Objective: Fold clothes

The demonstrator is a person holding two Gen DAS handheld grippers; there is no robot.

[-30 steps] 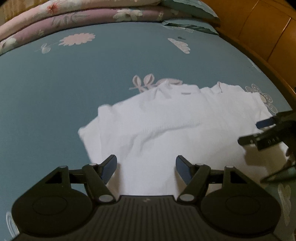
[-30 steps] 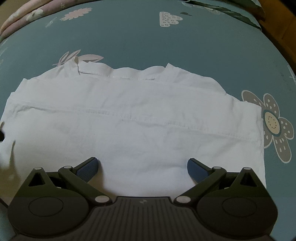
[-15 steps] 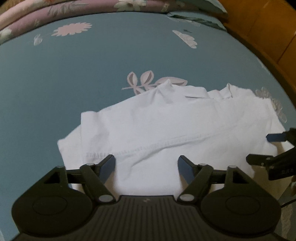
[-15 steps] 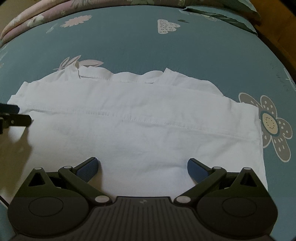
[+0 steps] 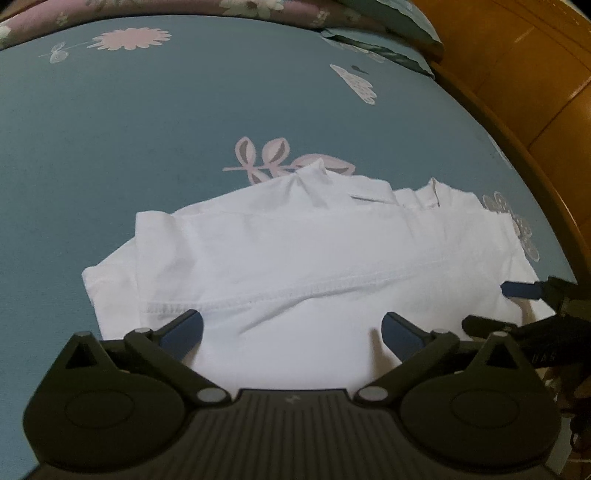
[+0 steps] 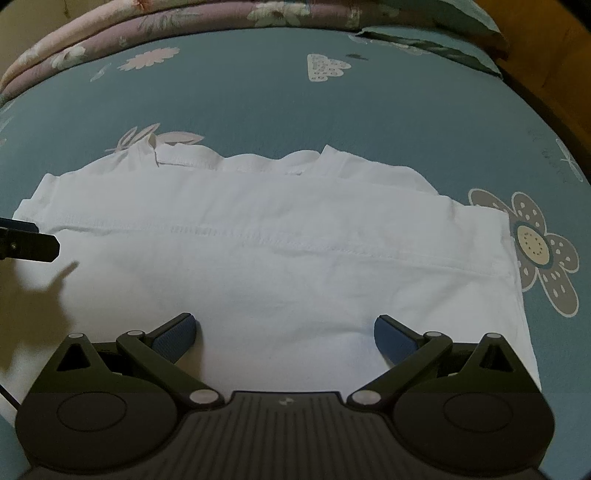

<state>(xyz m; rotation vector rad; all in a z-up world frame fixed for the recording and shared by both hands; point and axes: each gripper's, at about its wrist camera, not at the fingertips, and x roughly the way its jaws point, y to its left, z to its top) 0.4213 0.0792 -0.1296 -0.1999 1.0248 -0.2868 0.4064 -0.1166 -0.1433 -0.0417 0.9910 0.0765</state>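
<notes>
A white shirt [image 5: 295, 251] lies partly folded and flat on the teal bedsheet; it also shows in the right wrist view [image 6: 280, 240]. My left gripper [image 5: 291, 328] is open and empty, just above the shirt's near edge on its left part. My right gripper [image 6: 284, 332] is open and empty over the near edge on the shirt's right part. The right gripper's fingers [image 5: 517, 290] show at the right edge of the left wrist view. A left gripper finger [image 6: 33, 245] shows at the left edge of the right wrist view.
The teal flowered bedsheet [image 5: 147, 129] spreads all around the shirt. Folded pink quilts [image 6: 110, 33] and a teal pillow [image 6: 443, 26] lie at the far end. A wooden bed frame and cabinet [image 5: 535, 92] stand on the right.
Both grippers have pulled back toward the shirt's near edge and stayed open. The shirt's left side now lies flatter, with its hem seam showing.
</notes>
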